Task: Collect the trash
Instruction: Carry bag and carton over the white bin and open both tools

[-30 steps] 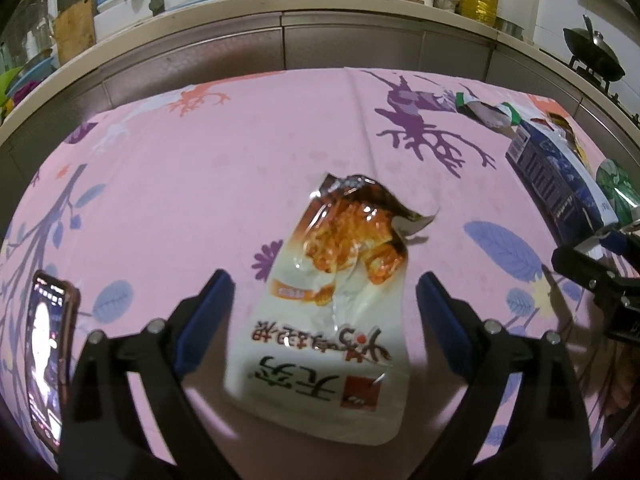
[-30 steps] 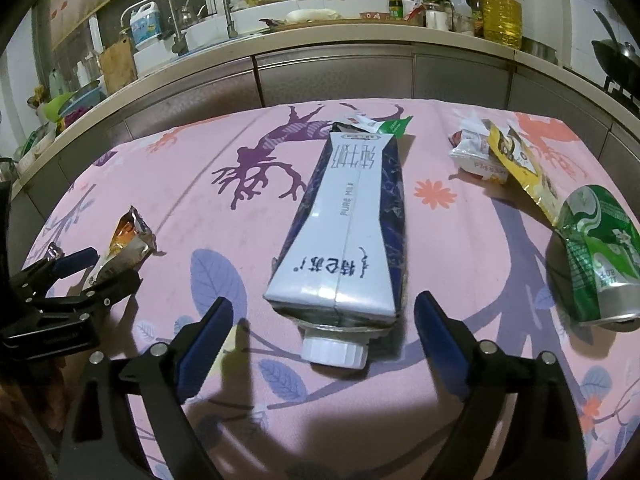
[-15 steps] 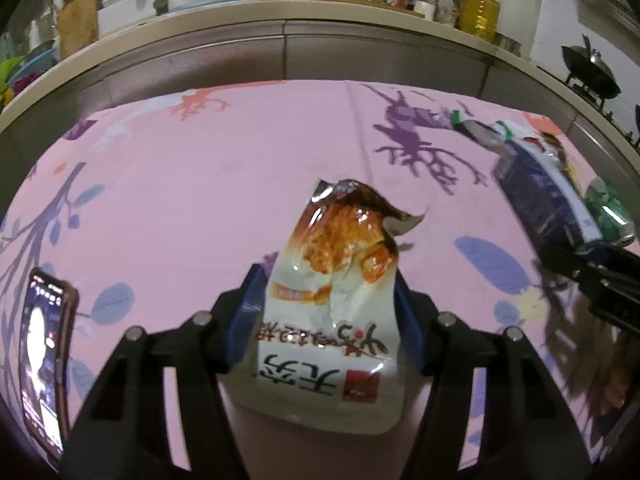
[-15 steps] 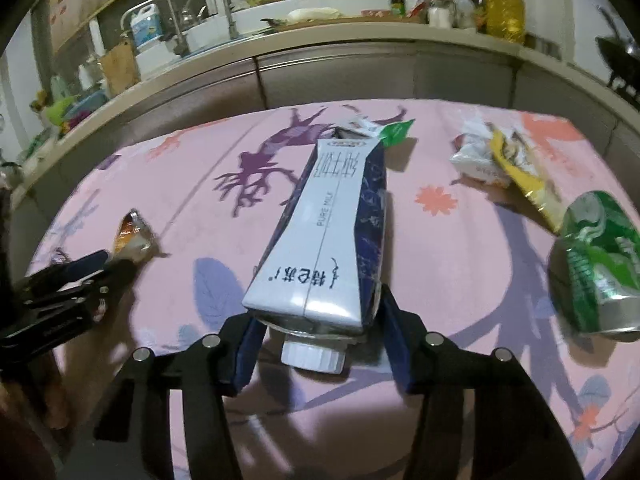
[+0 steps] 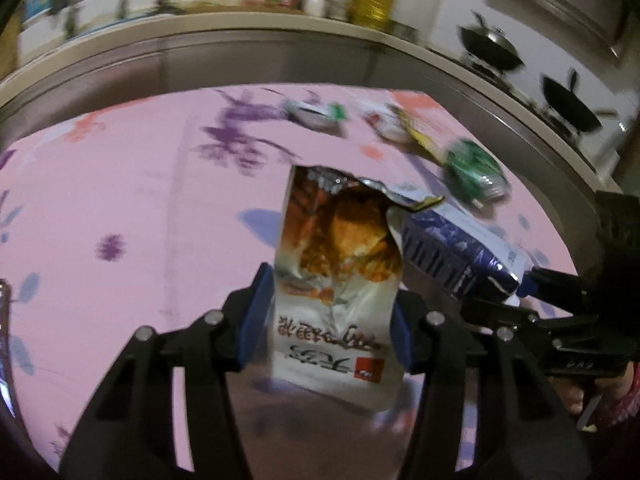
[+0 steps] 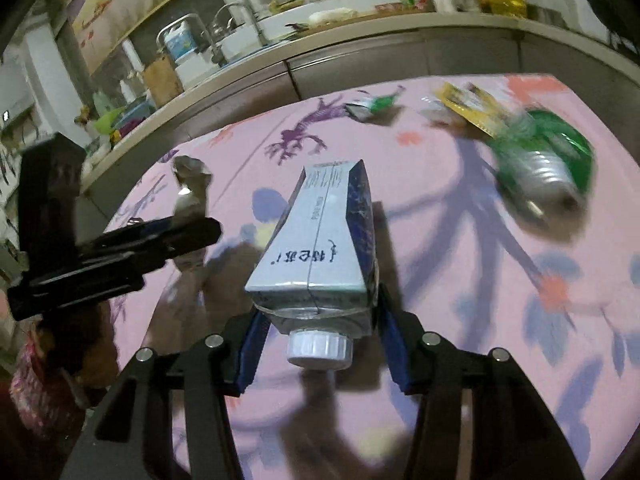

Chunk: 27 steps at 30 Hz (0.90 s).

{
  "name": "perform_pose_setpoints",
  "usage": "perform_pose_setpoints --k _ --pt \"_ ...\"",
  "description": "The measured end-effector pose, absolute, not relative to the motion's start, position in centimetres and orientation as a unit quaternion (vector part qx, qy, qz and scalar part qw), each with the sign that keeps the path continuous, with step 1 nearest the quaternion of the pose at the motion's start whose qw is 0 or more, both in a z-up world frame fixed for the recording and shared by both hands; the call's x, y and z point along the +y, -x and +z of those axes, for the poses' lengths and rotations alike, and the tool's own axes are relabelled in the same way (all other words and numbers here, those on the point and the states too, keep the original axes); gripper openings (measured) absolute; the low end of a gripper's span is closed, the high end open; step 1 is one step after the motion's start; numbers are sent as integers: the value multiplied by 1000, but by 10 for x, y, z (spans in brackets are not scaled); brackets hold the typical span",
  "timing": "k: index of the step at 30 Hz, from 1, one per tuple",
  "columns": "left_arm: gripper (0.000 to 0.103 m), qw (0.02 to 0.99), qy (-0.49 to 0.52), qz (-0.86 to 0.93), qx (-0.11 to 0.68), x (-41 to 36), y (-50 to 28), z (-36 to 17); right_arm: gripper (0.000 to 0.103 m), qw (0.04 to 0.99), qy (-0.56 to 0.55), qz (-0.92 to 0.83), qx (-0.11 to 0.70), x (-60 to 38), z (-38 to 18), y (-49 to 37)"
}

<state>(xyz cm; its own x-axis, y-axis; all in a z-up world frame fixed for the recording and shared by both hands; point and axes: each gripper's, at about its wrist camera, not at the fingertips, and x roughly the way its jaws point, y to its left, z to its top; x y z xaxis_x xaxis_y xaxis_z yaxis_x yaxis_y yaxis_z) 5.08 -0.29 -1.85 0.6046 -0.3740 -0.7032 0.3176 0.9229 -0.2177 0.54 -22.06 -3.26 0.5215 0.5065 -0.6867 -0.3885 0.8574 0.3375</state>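
Note:
My left gripper [image 5: 332,320] is shut on a torn snack bag [image 5: 340,264] with orange food print, held lifted above the pink tablecloth [image 5: 120,208]. My right gripper [image 6: 318,340] is shut on a blue and white milk carton [image 6: 324,240] with a white cap, also lifted off the cloth. The carton shows in the left wrist view [image 5: 452,256], to the right of the bag. The left gripper and the bag's top [image 6: 190,184] show at the left of the right wrist view.
A crushed green can [image 6: 548,168] [image 5: 476,176] lies to the right. A yellow wrapper [image 6: 468,108] and a small green wrapper [image 6: 372,106] lie at the far side. A kitchen counter [image 6: 360,40] stands behind the table. Woks [image 5: 488,48] sit on a stove at right.
Both grippers went from open to shut on their items. Both have lifted them off the cloth, and the two grippers have moved closer together.

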Motion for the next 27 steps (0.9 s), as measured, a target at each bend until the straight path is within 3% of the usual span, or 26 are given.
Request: perform_pose_setpoints --k 18,27 --pt "50 816 -68 -379 431 -218 -42 -7 48 840 -352 215 353 -426 -42 68" --pt "50 797 -117 -422 417 -314 -65 7 48 851 -404 159 296 -500 -42 64"
